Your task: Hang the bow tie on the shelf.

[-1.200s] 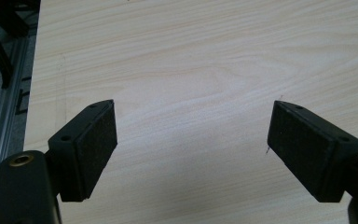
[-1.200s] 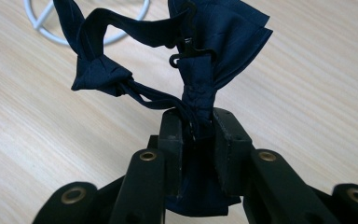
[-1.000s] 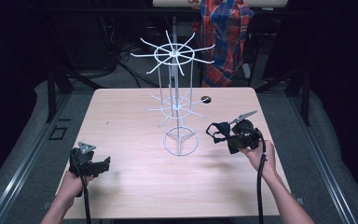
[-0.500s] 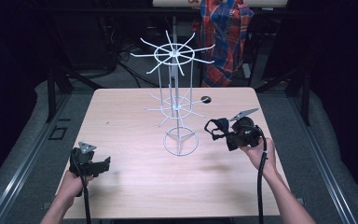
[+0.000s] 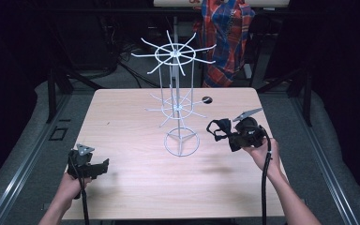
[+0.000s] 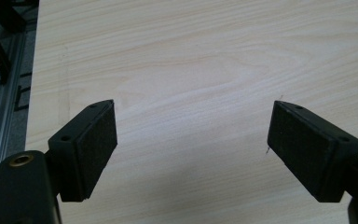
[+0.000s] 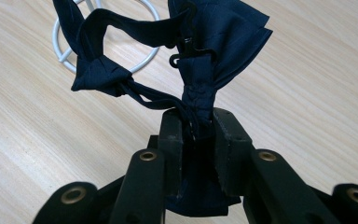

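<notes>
In the high view, a dark bow tie (image 5: 219, 128) is seen clamped in the right gripper (image 5: 229, 137), held above the wooden table (image 5: 136, 187) just to the right of the white wire rack (image 5: 177, 108). The tie is carried clear of the table top, near the rack's ring base. The left gripper (image 5: 101, 166) is rested at the near left of the table, well apart from the rack.

In the left gripper view, the two black jaws are seen spread wide, with bare wood between them and nothing held.

In the right gripper view, the jaws are closed tight on the bow tie (image 7: 200, 56), pinched at the narrow middle band below the wings. The folded wings are fanned out beyond the jaws, away from the hand, and the thin neck strap (image 7: 116, 51) is looped off to the left over the rack's ring base (image 7: 65, 46). The tie's long axis is judged to run roughly along the gripper's own line, outward from the jaws, with the strap trailing sideways.

The tie is judged to be light, soft and limp, so it will sag and swing when moved. A small hook clasp (image 7: 182, 56) can be made out near the knot. The middle band is judged the firmest place for a hold; the strap loop is probably the part to be hung on a rack arm.
</notes>
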Available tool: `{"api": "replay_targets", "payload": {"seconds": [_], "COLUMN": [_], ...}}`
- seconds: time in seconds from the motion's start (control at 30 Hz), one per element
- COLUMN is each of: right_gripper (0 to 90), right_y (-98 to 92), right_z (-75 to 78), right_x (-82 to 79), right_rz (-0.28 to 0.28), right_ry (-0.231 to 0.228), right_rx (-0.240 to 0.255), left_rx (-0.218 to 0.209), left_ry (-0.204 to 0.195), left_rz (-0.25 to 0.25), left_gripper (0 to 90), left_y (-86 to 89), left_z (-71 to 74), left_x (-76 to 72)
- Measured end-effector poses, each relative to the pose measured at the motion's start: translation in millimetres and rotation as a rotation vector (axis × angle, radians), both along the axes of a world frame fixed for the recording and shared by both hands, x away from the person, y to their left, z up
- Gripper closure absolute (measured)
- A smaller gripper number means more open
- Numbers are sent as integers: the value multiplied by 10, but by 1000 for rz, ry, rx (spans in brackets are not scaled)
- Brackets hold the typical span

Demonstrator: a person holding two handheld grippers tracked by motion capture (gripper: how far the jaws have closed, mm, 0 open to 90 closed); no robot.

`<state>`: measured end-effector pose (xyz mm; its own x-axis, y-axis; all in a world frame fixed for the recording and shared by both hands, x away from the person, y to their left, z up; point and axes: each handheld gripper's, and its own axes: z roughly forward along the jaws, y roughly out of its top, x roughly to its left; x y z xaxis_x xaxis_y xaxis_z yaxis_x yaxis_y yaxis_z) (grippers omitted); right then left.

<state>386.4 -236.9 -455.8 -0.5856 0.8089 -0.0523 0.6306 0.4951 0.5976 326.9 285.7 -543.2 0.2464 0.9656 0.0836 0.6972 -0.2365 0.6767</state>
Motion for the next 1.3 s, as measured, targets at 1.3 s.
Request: {"api": "replay_targets", "payload": {"seconds": [1.3], "right_gripper": [749], "right_y": [-135], "right_z": [357], "right_x": [-181], "right_rz": [1], "right_ry": [-76], "right_rx": [97], "left_rx": [6], "left_ry": [-4], "left_rz": [-20], "left_gripper": [161], "left_y": [-51], "left_z": [20], "left_x": [5]}}
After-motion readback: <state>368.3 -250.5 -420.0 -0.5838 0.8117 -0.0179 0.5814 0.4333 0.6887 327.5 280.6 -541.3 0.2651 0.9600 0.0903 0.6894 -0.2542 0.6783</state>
